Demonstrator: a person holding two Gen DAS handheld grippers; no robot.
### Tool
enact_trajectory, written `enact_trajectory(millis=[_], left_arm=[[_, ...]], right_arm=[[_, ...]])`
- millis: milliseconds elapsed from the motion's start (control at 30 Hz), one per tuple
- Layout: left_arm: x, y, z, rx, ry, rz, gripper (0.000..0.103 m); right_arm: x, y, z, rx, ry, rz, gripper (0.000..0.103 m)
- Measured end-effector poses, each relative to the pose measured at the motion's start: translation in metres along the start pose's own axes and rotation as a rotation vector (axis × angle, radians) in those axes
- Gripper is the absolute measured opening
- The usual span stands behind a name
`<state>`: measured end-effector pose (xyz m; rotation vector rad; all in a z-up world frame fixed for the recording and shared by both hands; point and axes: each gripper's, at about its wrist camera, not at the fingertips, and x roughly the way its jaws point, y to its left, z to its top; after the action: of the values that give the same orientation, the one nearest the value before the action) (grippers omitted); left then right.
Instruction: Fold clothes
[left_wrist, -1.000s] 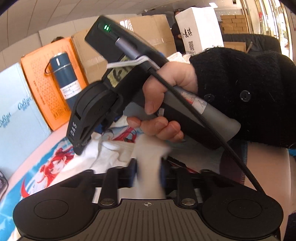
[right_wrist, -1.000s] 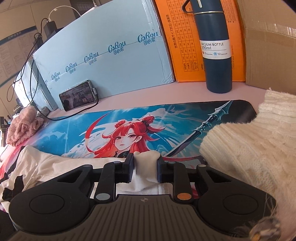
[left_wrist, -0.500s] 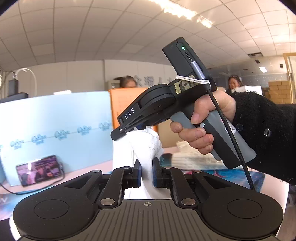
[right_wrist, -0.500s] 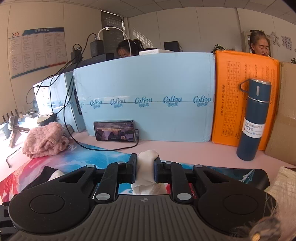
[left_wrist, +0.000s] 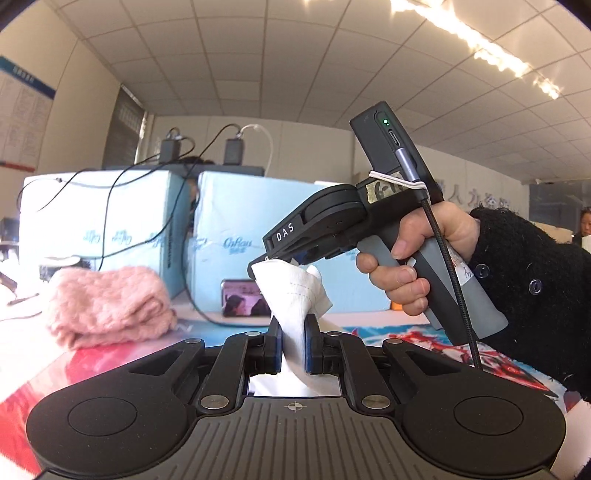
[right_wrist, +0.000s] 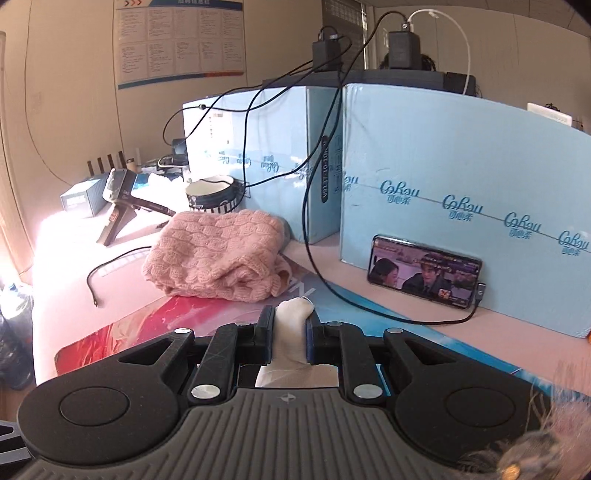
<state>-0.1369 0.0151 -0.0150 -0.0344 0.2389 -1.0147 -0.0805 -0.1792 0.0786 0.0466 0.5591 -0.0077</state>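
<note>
Both grippers hold the same white garment (left_wrist: 293, 295) in the air above the printed desk mat (right_wrist: 155, 314). My left gripper (left_wrist: 293, 341) is shut on a bunch of the white cloth. The right gripper shows in the left wrist view (left_wrist: 273, 260), just ahead and above, pinching the same cloth's upper edge. In the right wrist view my right gripper (right_wrist: 290, 332) is shut on a fold of the white garment (right_wrist: 291, 317). The rest of the garment hangs below, out of view.
A folded pink knit sweater (right_wrist: 218, 254) lies on the mat's left end. Light blue boxes (right_wrist: 461, 192) stand at the back with a phone (right_wrist: 424, 271) leaning on one and black cables (right_wrist: 317, 266) trailing down. A bowl (right_wrist: 210, 194) and small items sit far left.
Both grippers have lifted the white garment off the mat and swung left: the view went from the bottle and orange box to the blue boxes and the pink sweater.
</note>
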Motion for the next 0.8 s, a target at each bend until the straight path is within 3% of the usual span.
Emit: enact_trajectory(millis=[133, 233, 300, 333, 367, 433, 533, 633, 800], left_arm=[[-0.015, 0.030, -0.019, -0.089, 0.078, 0.046, 0.010], [-0.025, 0.044, -0.032, -0.130, 0.116, 0.029, 0.011], [-0.028, 0.050, -0.034, -0.155, 0.116, -0.009, 0.012], [-0.028, 0.053, -0.035, -0.169, 0.118, -0.023, 0.015], [-0.029, 0.056, -0.035, -0.184, 0.122, -0.036, 0.018], [-0.029, 0.062, -0.036, -0.212, 0.130, -0.061, 0.037], [-0.028, 0.072, -0.039, -0.276, 0.121, -0.125, 0.061], [-0.024, 0.071, -0.037, -0.276, 0.124, -0.165, 0.080], [-0.014, 0.072, -0.029, -0.296, 0.120, -0.120, 0.080]], right_arm=[[0.047, 0.032, -0.019, -0.052, 0.087, -0.014, 0.015], [0.067, 0.041, -0.031, -0.036, 0.113, -0.031, 0.015], [0.070, 0.037, -0.032, 0.034, 0.085, -0.017, 0.020], [0.068, 0.032, -0.031, 0.083, 0.058, 0.005, 0.030], [0.066, 0.027, -0.030, 0.132, 0.035, 0.028, 0.052], [0.055, 0.012, -0.029, 0.228, -0.012, 0.081, 0.069], [0.035, -0.008, -0.035, 0.299, -0.065, 0.128, 0.072], [0.019, -0.026, -0.047, 0.334, -0.064, 0.150, 0.077], [-0.004, -0.043, -0.072, 0.391, -0.067, 0.170, 0.077]])
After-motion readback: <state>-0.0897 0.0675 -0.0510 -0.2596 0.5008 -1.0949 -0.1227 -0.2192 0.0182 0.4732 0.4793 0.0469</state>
